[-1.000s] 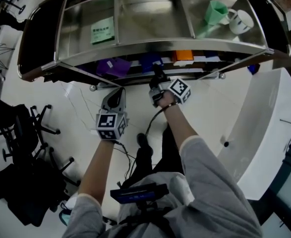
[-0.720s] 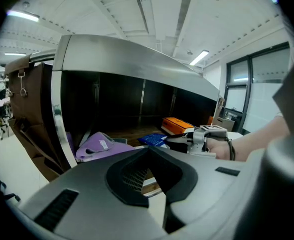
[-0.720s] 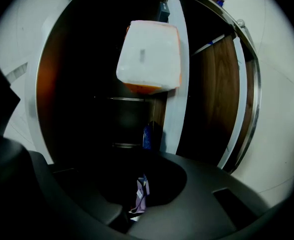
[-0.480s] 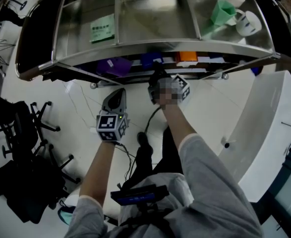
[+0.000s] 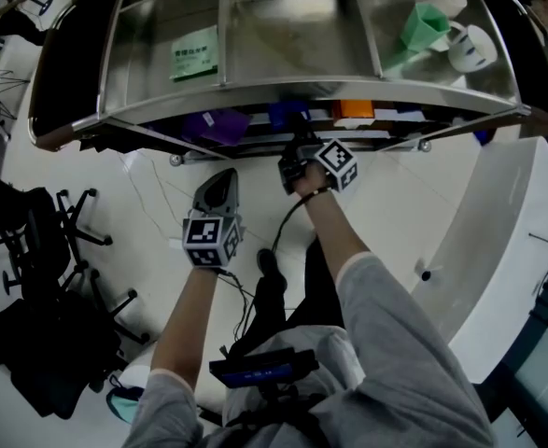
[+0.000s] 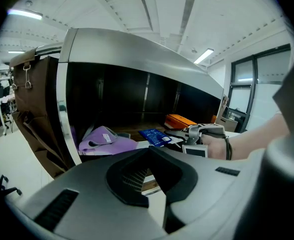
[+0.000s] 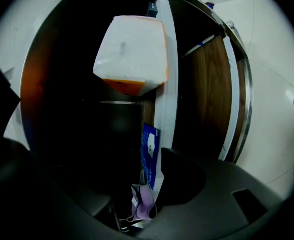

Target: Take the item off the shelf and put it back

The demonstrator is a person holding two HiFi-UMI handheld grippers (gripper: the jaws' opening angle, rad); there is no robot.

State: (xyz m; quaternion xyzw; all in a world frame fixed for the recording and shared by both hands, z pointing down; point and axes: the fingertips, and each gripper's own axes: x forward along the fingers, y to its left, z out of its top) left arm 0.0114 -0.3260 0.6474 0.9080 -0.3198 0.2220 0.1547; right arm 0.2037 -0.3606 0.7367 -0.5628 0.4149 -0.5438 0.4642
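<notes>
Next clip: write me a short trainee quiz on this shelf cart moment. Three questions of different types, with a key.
1. True or false: the green cup is on the cart's top tier.
2. Multiple choice: which gripper reaches in under that tier to the lower shelf? A left, B right, C both.
3. Fill in: in the left gripper view, the packet lying between the purple pouch and the orange box is ____.

Key
1. True.
2. B. The right gripper reaches in. Its jaws are opening and the pads press on nothing.
3. Blue.
</notes>
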